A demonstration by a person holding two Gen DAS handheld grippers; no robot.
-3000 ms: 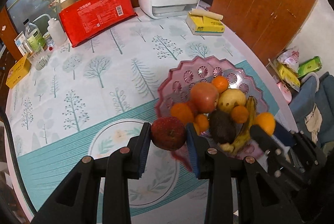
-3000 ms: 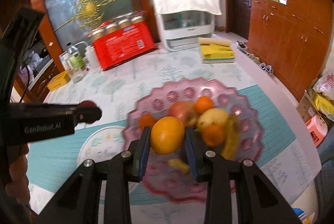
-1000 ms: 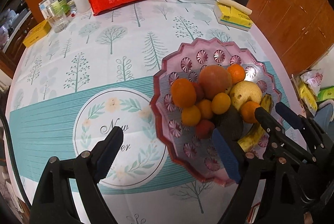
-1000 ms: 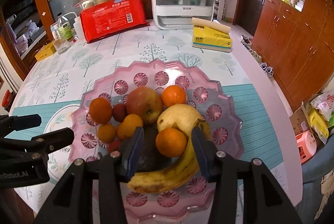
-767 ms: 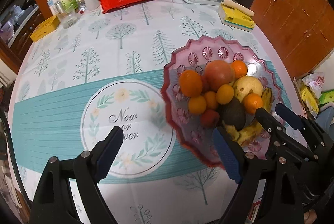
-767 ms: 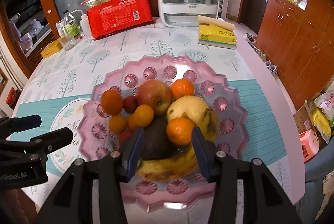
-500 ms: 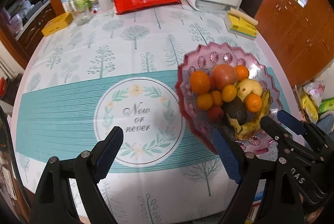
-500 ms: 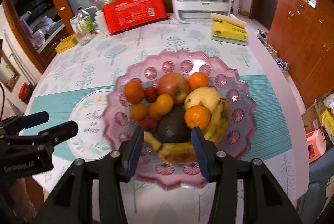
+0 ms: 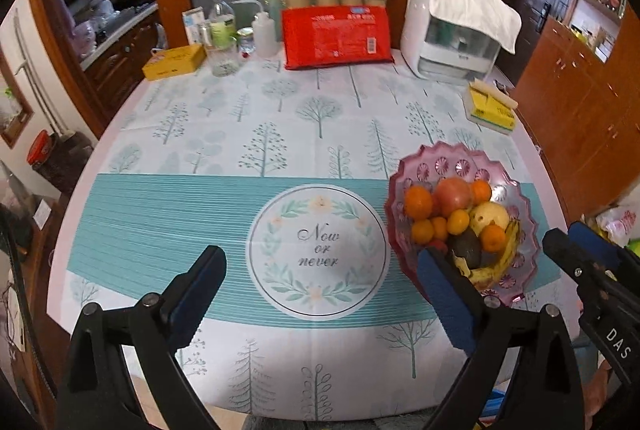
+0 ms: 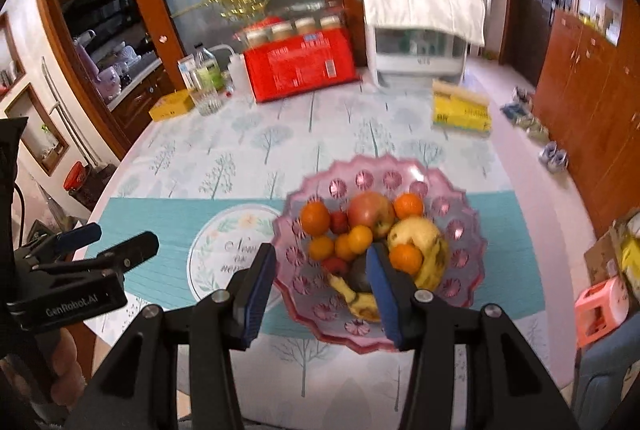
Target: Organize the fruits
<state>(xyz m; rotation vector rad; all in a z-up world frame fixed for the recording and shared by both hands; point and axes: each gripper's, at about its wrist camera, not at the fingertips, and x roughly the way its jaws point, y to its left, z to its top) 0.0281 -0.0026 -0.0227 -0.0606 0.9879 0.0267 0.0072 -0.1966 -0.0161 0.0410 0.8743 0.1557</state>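
Jaws of the left gripper (image 9: 320, 294) are nearest in the left wrist view; they are spreading wider at this moment and nothing is between them, only the printed circle of the tablecloth (image 9: 320, 149) below. The right gripper (image 10: 320, 286) has its jaws standing moderately apart and also holds nothing; its blue pads (image 10: 382, 294) frame the near part of the pink fruit plate (image 10: 460, 290), above it and not touching.

The plate stands on the table toward its right side, partly on the teal band of the cloth. All the fruits lie together in it. At the near edge there is a banana (image 10: 434, 266) which curves around a dark avocado (image 10: 360, 274). A small orange (image 10: 406, 257) rests beside them, and a yellow pear (image 10: 414, 230) just behind it. More small oranges (image 10: 360, 238) and a red fruit (image 10: 335, 264) are on the left of the heap. A large apple (image 10: 370, 211) sits at the far side, between two oranges.

Farther on the table lies a yellow package (image 10: 460, 107) at the right. At the far edge stand a red package (image 9: 336, 37) with jars behind it, a white appliance (image 9: 452, 37) covered by a cloth, some bottles (image 9: 220, 25) and a yellow box (image 9: 174, 61).
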